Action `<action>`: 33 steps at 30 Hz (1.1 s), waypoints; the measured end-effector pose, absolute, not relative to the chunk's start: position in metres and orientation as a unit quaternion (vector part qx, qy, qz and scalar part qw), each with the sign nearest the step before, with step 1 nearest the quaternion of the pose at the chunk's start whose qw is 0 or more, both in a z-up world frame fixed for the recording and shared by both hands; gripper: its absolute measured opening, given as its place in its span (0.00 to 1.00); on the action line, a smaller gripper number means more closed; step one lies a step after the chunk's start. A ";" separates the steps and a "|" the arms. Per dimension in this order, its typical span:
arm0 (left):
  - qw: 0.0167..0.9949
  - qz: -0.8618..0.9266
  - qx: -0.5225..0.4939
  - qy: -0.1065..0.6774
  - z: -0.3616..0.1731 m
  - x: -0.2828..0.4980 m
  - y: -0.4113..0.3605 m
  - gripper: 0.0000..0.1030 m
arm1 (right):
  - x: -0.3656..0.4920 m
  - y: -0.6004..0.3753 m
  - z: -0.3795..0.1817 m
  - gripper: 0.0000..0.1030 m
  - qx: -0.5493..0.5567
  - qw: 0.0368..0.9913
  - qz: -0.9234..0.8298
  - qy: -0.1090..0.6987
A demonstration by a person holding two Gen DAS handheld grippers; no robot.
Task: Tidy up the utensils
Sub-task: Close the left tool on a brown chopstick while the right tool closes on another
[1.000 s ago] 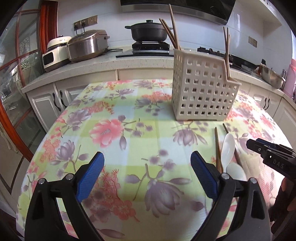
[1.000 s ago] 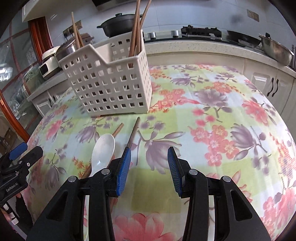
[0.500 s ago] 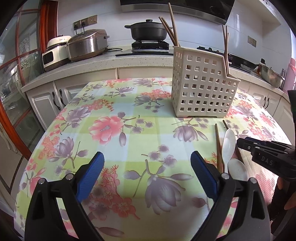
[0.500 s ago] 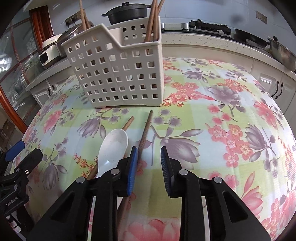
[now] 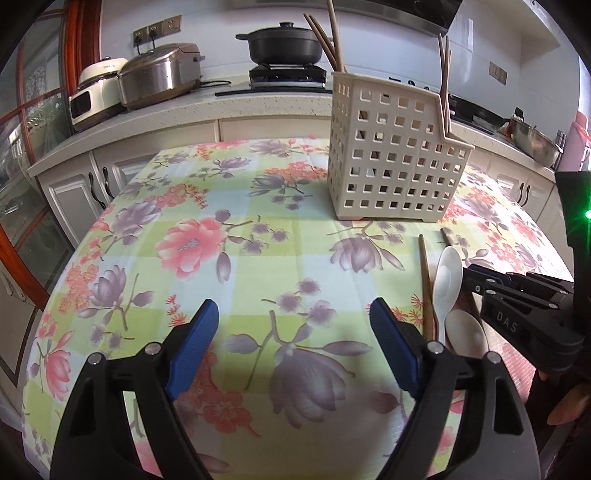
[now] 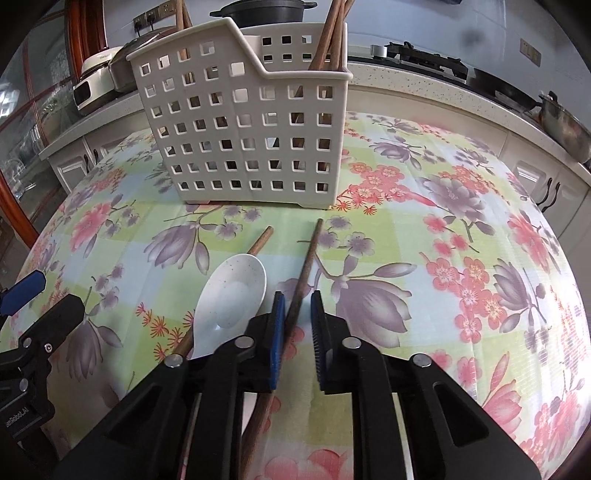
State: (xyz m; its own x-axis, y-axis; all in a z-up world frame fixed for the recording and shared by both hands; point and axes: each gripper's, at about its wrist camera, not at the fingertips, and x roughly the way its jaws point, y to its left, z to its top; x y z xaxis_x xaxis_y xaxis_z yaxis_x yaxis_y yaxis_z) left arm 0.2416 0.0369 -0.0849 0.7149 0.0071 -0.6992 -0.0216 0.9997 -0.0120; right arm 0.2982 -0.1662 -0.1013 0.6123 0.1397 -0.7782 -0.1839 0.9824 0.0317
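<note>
A white perforated utensil caddy (image 6: 243, 125) stands on the floral tablecloth, with wooden chopsticks (image 6: 332, 33) upright in it; it also shows in the left wrist view (image 5: 391, 155). In front of it lie a white spoon (image 6: 229, 295), a wooden chopstick (image 6: 306, 266) and a second one (image 6: 260, 240) partly under the spoon. My right gripper (image 6: 297, 325) straddles the chopstick, jaws narrowly apart, one pad touching it. My left gripper (image 5: 293, 332) is wide open and empty, left of the utensils. A second white spoon (image 5: 465, 332) lies nearer.
The table (image 5: 221, 240) has a rounded edge with white cabinets behind. On the counter are a rice cooker (image 5: 159, 74), a black pot (image 5: 284, 40) on the stove and a steel bowl (image 5: 532, 136).
My right gripper has moved forward and down over the chopstick and its jaws have narrowed around it. My left gripper has stayed nearly still and open.
</note>
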 end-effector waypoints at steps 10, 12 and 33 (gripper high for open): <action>0.907 -0.036 0.016 0.419 -0.096 0.276 0.005 0.55 | 0.289 -0.197 -0.101 0.06 0.019 0.895 0.099 0.435; 0.903 -0.042 0.022 0.428 -0.099 0.283 -0.004 0.50 | 0.287 -0.203 -0.101 0.06 0.026 0.895 0.100 0.434; 0.888 -0.084 0.055 0.449 -0.107 0.297 -0.059 0.37 | 0.283 -0.229 -0.101 0.06 0.065 0.893 0.110 0.433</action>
